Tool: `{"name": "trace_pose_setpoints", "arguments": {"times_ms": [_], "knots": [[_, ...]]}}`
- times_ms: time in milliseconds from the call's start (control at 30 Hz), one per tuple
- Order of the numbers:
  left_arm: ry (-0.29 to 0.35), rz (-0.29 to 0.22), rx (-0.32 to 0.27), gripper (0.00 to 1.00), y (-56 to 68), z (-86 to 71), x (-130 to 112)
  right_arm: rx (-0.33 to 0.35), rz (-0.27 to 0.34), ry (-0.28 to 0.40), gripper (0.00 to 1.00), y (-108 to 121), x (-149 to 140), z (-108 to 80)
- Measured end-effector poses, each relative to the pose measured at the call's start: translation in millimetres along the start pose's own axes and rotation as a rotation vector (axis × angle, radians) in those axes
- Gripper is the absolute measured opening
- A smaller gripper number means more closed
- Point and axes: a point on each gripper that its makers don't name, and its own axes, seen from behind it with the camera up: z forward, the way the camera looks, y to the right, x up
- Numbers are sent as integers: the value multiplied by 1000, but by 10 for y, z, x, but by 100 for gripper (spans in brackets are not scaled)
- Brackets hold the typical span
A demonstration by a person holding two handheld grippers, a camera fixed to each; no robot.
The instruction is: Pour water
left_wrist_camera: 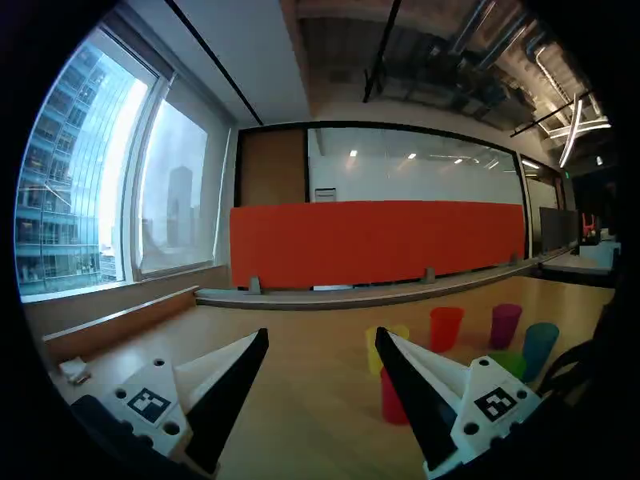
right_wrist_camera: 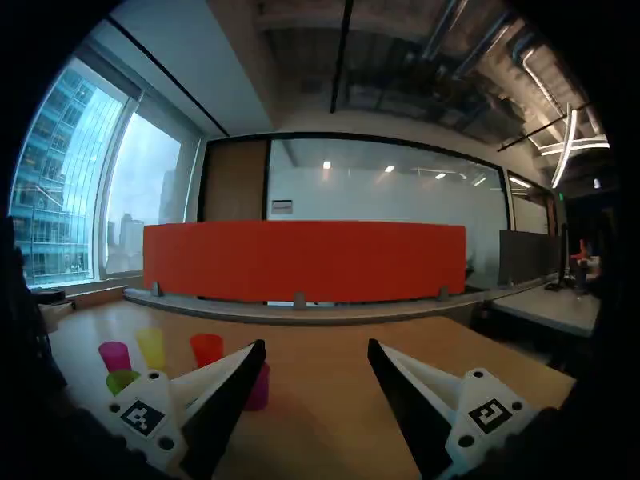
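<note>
Several coloured plastic cups stand on a wooden table (left_wrist_camera: 320, 416). In the left gripper view a yellow cup (left_wrist_camera: 374, 350), an orange cup (left_wrist_camera: 446, 328), a purple cup (left_wrist_camera: 505, 324), a teal cup (left_wrist_camera: 540, 346) and a green cup (left_wrist_camera: 509, 364) stand ahead to the right. A red cup (left_wrist_camera: 391, 402) is partly hidden behind the right finger. My left gripper (left_wrist_camera: 320, 336) is open and holds nothing. In the right gripper view a pink cup (right_wrist_camera: 114, 354), yellow cup (right_wrist_camera: 150, 346), orange cup (right_wrist_camera: 206, 348) and green cup (right_wrist_camera: 121, 381) stand at the left, and a magenta cup (right_wrist_camera: 258, 390) is beside the left finger. My right gripper (right_wrist_camera: 316, 346) is open and holds nothing.
An orange partition (left_wrist_camera: 376, 240) runs along the table's far edge, with a glass wall behind it. Big windows (left_wrist_camera: 80, 184) line the left side above a wooden ledge. A small white scrap (left_wrist_camera: 75, 370) lies at the far left. Another desk (right_wrist_camera: 544, 308) stands to the right.
</note>
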Motion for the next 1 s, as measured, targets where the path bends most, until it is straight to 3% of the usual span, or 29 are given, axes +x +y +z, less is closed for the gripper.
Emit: {"name": "trace_pose_setpoints", "arguments": {"times_ms": [500,1000], "knots": [[6,-34,-15,100,-4,24,-129,-1,4,-16,99,-21,3,8],[-4,-33,-3,100,-40,41,-204,-14,19,-16,99,57,18,-1]]}}
